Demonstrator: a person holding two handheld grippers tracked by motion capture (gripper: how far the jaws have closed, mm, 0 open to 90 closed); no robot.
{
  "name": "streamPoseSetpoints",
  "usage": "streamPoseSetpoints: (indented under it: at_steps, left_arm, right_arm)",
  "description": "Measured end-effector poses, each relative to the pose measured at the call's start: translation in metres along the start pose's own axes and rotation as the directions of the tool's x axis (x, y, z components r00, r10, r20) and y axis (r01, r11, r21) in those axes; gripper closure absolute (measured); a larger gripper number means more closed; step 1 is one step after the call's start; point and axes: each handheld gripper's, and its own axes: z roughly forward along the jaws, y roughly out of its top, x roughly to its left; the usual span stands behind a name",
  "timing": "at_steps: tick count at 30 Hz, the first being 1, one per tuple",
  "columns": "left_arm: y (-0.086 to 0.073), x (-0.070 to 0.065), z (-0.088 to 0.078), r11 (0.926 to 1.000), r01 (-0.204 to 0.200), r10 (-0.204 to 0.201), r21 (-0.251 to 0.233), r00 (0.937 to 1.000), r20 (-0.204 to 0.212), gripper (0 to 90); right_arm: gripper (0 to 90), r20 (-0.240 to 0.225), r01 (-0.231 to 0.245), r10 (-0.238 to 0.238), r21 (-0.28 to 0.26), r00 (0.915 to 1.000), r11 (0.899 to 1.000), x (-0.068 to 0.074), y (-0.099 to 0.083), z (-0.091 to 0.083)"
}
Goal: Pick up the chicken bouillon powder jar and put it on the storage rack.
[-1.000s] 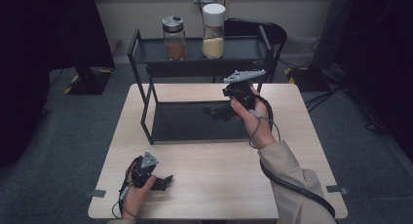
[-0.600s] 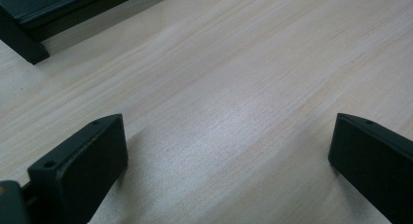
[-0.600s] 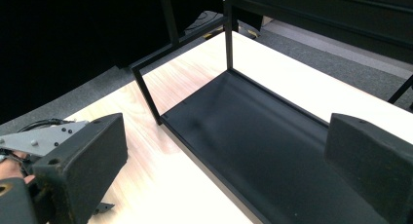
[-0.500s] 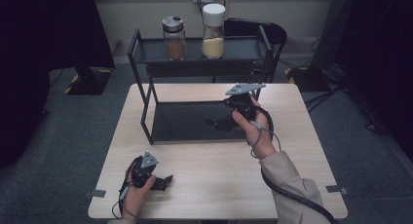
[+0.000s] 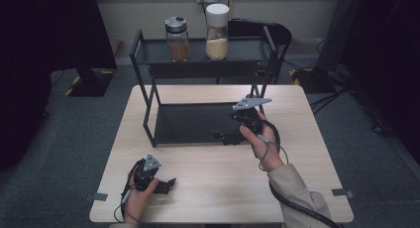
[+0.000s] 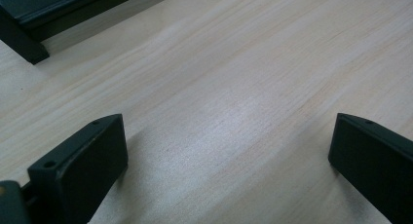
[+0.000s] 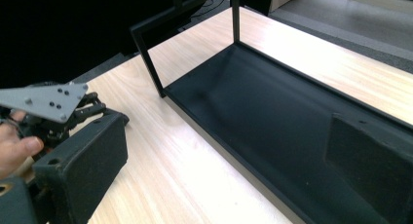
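You see a silver-lidded jar (image 5: 177,38) just beside a white-lidded jar (image 5: 217,31). Behind them stands a dark chair (image 5: 278,34).

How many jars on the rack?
2, both on the rack's top shelf: a brown-filled jar with a metal lid at left, a taller pale-filled jar with a white lid beside it. The bottom shelf holds none.

Dim room, soft overhead light, pale sheen on table (image 6: 229,136), blurred near jaws
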Motion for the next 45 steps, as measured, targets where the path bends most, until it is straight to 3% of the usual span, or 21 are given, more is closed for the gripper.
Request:
streamPoseSetpoints:
  at_steps: [17,45]
  left_arm:
    - [0.0,0.0,0.0,1.0,0.0,0.0,0.0,1.0,0.0,0.0]
    - [0.0,0.0,0.0,1.0,0.0,0.0,0.0,1.0,0.0,0.0]
  right_arm:
    - [1.0,-0.003,0.017,-0.016,0.028,0.9999,0.999,-0.003,-0.033,0.0]
    - [0.9,-0.01,-0.032,0.032,0.042,0.9994,0.999,-0.017,-0.087,-0.007]
